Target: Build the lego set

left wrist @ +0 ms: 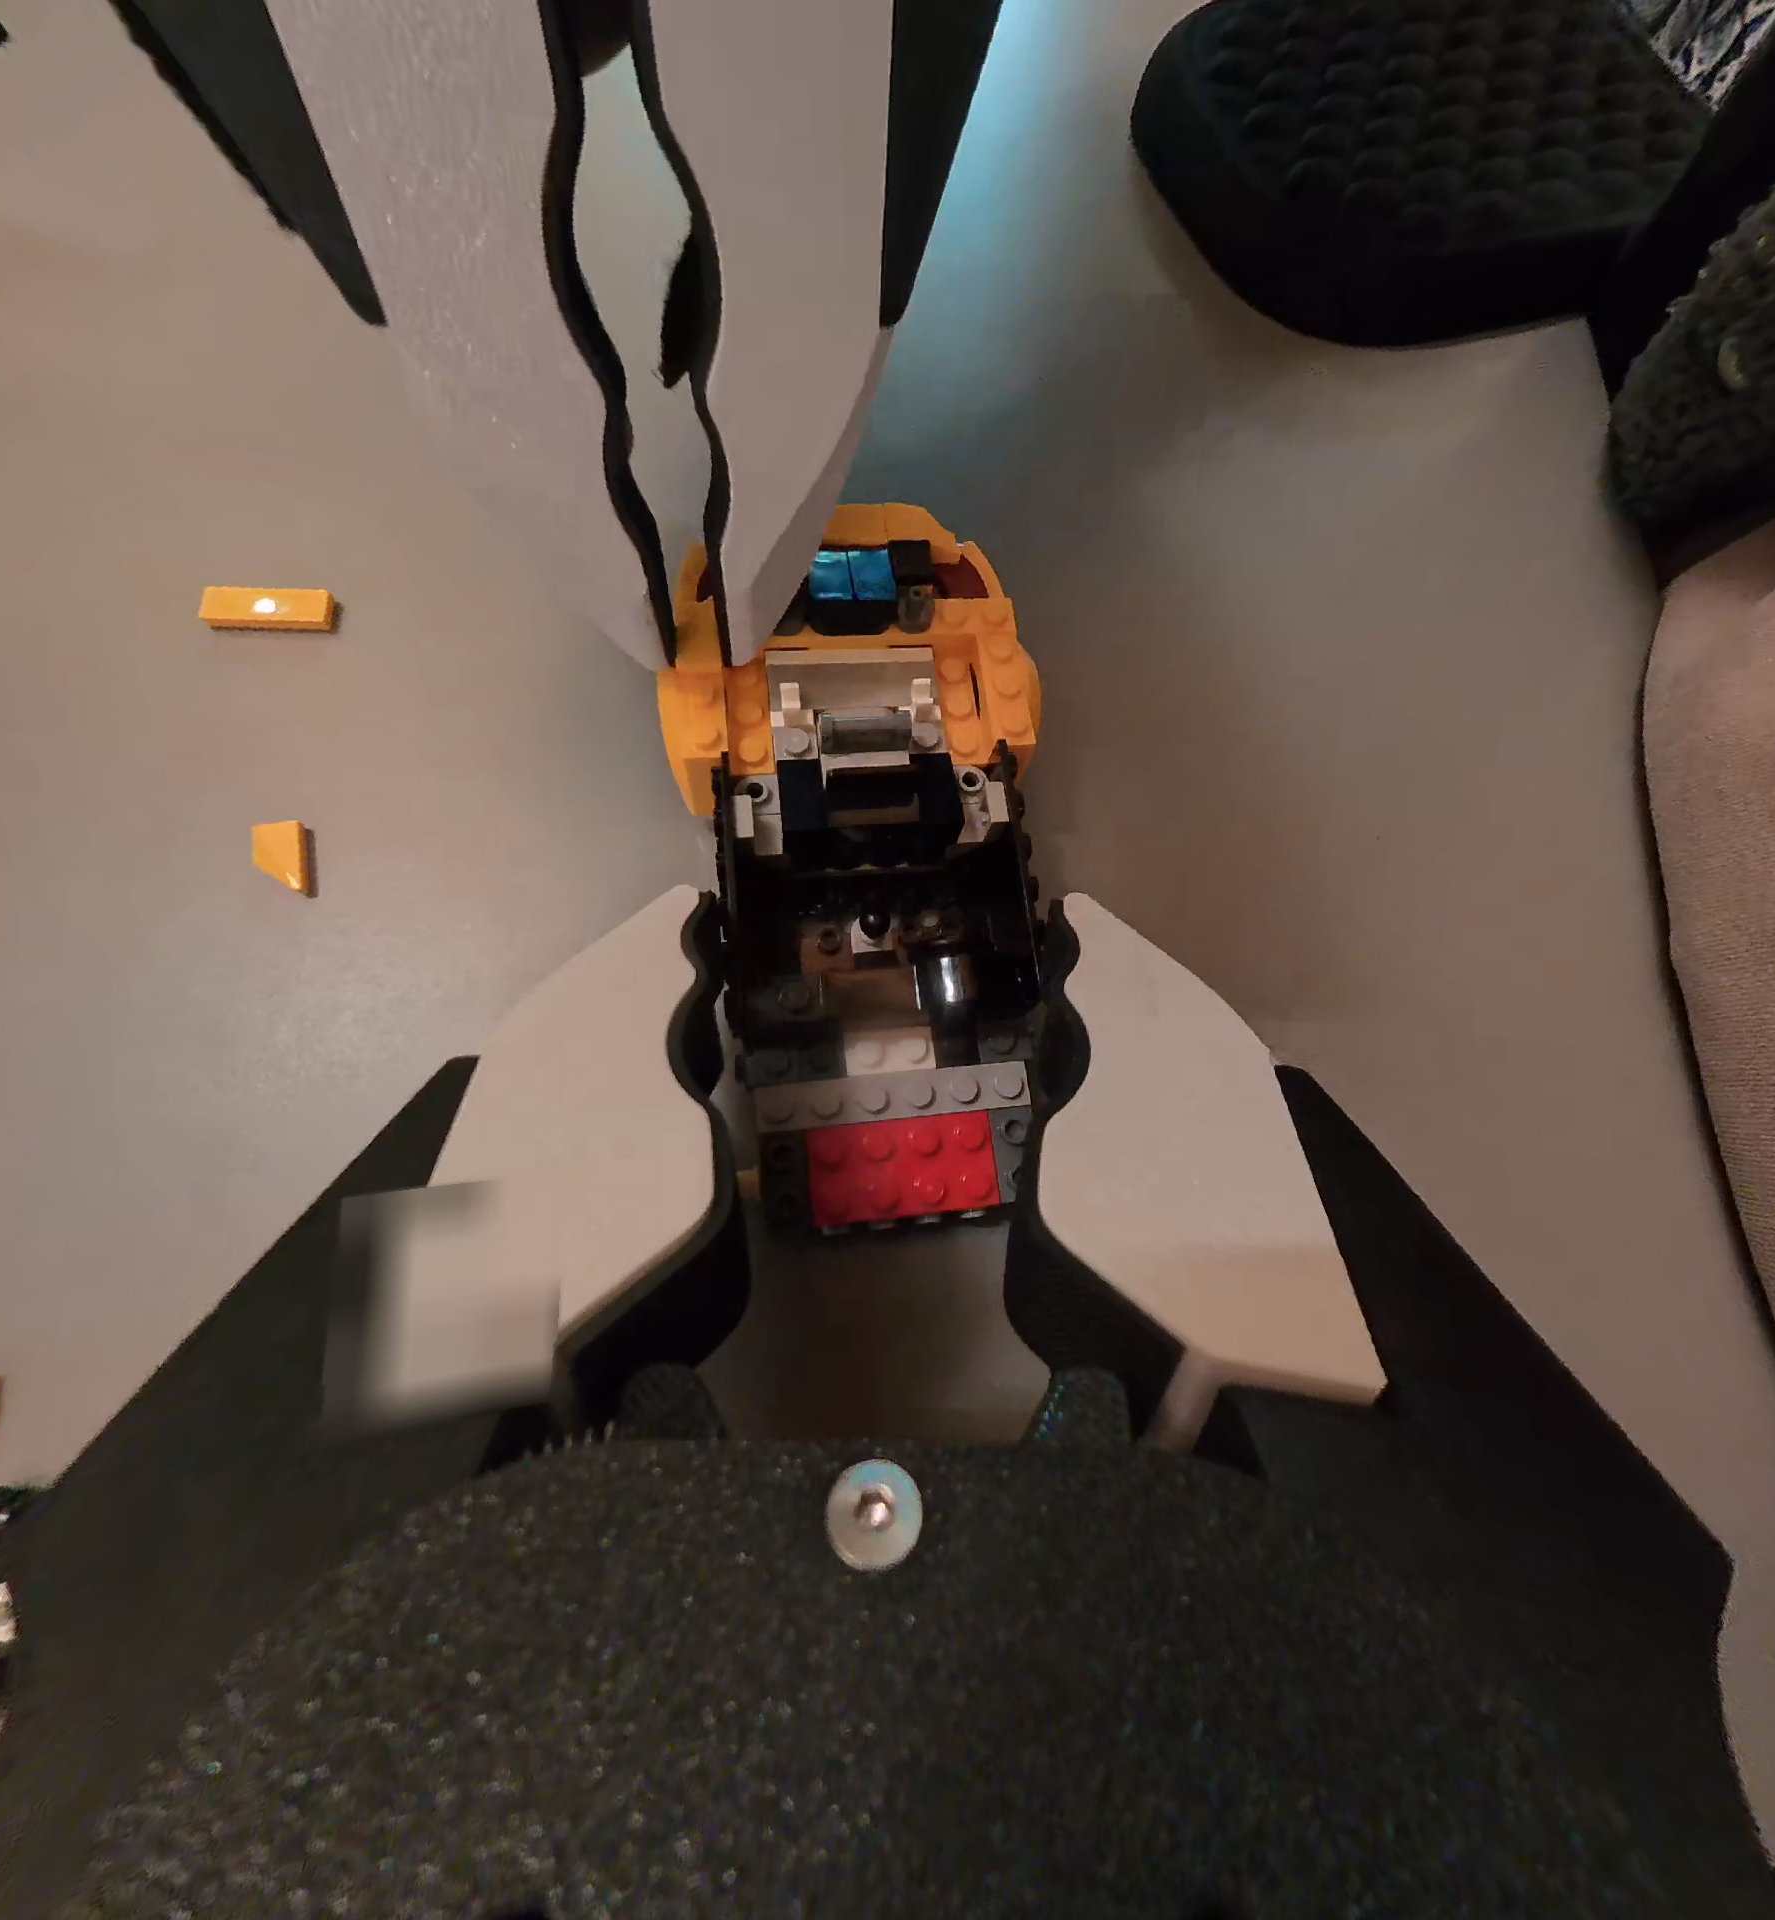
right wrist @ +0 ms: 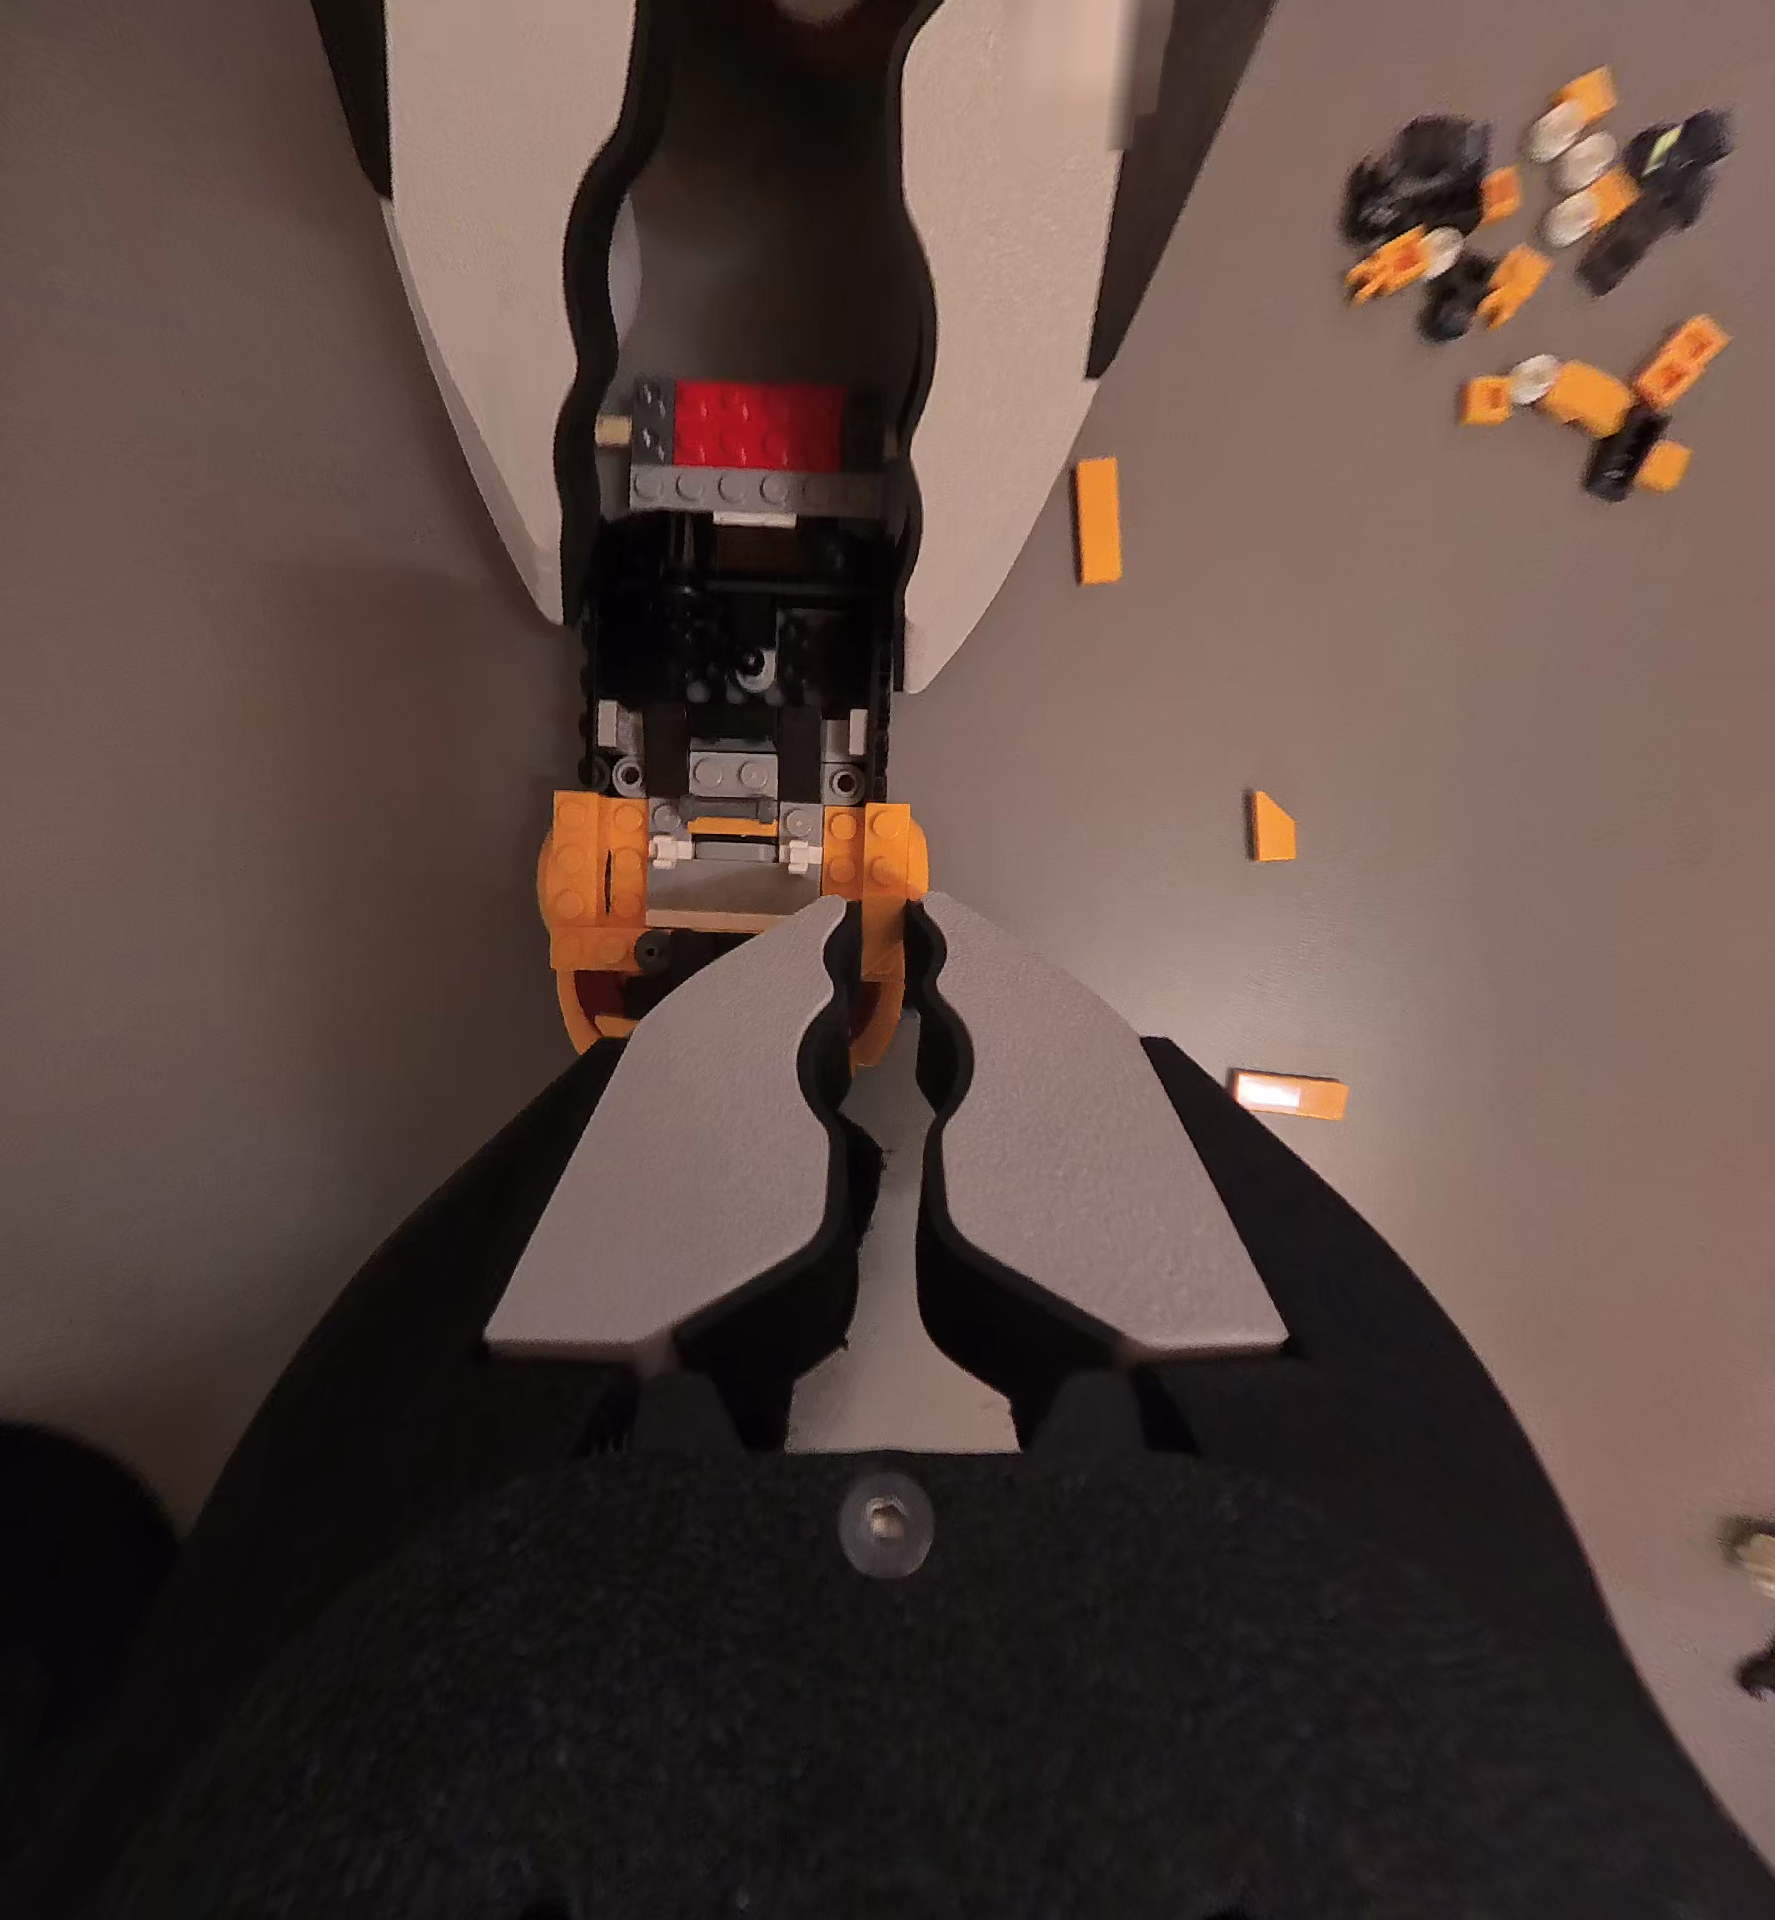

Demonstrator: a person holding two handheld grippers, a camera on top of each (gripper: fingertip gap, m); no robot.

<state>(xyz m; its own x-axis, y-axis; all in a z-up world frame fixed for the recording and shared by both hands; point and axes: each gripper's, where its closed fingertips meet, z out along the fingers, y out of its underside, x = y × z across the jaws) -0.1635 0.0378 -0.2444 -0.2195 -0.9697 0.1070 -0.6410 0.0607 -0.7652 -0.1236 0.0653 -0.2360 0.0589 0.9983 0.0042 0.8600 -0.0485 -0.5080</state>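
Right tongs nipping orange end of lego car; left tongs clamping black middle.

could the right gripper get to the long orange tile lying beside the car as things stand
Probably not yet: the right gripper is closed on the car's orange end. Once released, the tile lies alone on bare table.

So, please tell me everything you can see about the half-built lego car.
The lego car is plastic, unfinished, lying flat on the grey table. One end is orange with rounded wheel arches, the middle is an open black cabin, the other end has grey plates and a red brick. The left gripper clamps its black middle from both sides. The right gripper pinches the orange end.
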